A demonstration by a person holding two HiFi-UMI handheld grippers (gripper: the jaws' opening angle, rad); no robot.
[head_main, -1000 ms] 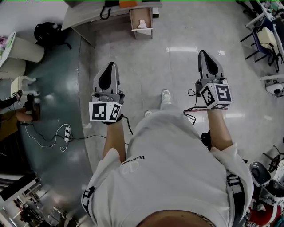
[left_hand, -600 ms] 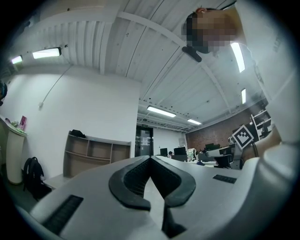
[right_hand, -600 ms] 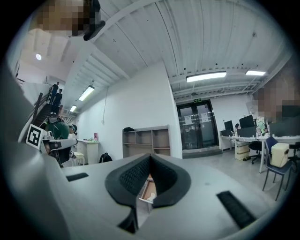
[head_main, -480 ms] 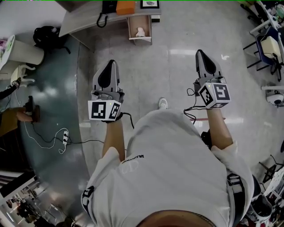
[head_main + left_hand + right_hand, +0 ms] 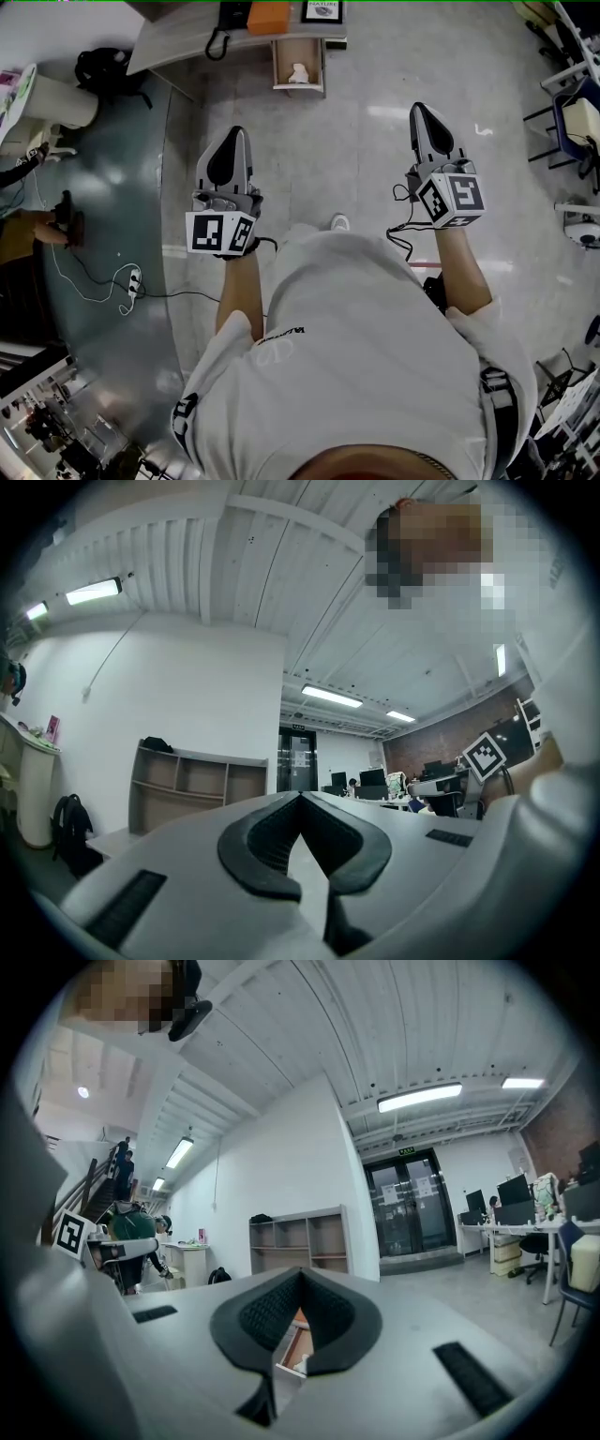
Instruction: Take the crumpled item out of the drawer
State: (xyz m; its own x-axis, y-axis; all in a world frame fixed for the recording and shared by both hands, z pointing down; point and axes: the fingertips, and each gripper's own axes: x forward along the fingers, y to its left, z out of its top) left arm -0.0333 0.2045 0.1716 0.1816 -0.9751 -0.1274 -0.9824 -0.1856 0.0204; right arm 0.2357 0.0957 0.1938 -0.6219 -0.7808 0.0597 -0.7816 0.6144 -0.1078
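Head view: open drawer [image 5: 278, 64], crumpled item [image 5: 299, 72] inside, has been brought slightly nearer. Left gripper [image 5: 234, 133] and right gripper [image 5: 423, 110] are carried closed, empty, well short; approach unfinished.

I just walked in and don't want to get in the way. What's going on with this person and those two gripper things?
A person holds a gripper in each hand, out in front and roughly level. The left gripper and the right gripper are both shut and empty. Ahead across the floor, a drawer stands open at a desk, with a white crumpled item lying inside. Neither gripper is near the drawer yet, so the item is untouched.
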